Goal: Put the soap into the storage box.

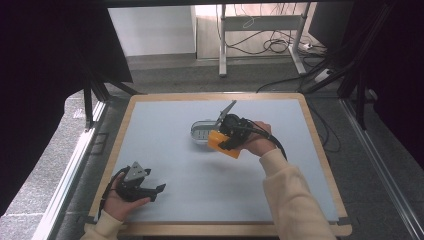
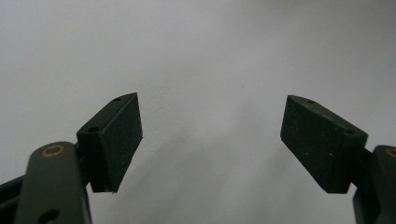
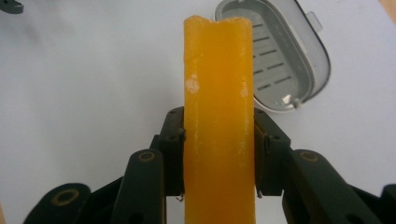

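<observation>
Your work surface is a pale grey-blue mat point(image 1: 175, 165) laid on a light wooden table point(image 1: 215, 230) whose edge frames it. Beyond the far edge you see grey carpet floor point(image 1: 165, 75), a white metal desk frame point(image 1: 260, 22), and what look like black cables point(image 1: 272, 46) coiled beneath.

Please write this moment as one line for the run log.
right tongs: shut on soap | soap: beside open case, not inside | left tongs: open, empty, low over mat
</observation>
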A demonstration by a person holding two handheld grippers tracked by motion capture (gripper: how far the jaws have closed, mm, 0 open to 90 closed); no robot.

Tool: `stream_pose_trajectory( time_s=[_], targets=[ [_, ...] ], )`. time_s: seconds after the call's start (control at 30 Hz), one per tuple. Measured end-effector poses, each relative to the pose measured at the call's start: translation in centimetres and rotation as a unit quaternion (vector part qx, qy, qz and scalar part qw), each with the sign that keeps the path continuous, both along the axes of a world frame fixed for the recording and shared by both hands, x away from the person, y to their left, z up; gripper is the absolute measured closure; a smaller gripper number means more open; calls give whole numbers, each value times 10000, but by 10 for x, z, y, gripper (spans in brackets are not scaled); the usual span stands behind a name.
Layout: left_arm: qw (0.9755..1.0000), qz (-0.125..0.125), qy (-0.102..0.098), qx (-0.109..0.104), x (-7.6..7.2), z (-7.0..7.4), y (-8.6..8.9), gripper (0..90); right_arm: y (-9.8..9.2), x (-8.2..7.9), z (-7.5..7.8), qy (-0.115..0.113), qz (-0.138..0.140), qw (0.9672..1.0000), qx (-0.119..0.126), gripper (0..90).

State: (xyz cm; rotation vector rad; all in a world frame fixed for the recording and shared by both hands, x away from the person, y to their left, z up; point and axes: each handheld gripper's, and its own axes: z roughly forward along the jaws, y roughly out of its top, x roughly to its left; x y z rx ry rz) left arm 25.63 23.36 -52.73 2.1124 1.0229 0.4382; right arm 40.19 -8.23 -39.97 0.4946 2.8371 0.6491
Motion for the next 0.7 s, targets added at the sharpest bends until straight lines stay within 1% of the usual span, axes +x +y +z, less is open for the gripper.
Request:
stream_pose_trajectory(
  time_s=[0.03, 0.17, 0.33, 0.43, 0.6, 0.7],
  targets=[
    [10000, -9, -6, 0, 0, 0, 0, 204, 4, 4, -2, 17, 88, 10000, -37, 618],
    [10000, -7, 8, -10, 1, 0, 1, 204, 5, 9, -1, 28, 130, 9999, -11, 618],
    [10000, 12, -3, 2, 1, -1, 1, 204, 4, 13, 2, 8, 107, 9999, 97, 618],
    [10000, 30, -5, 7, 0, -1, 1, 204, 4, 15, 3, 1, 105, 9999, 100, 618],
    [10000, 61, -4, -4, -2, -1, 2, 204, 5, 24, 5, -3, 122, 9999, 81, 618],
    [10000, 70, -12, -18, -3, 0, 3, 204, 6, 28, 5, 1, 140, 9998, 111, 618]
  ],
)
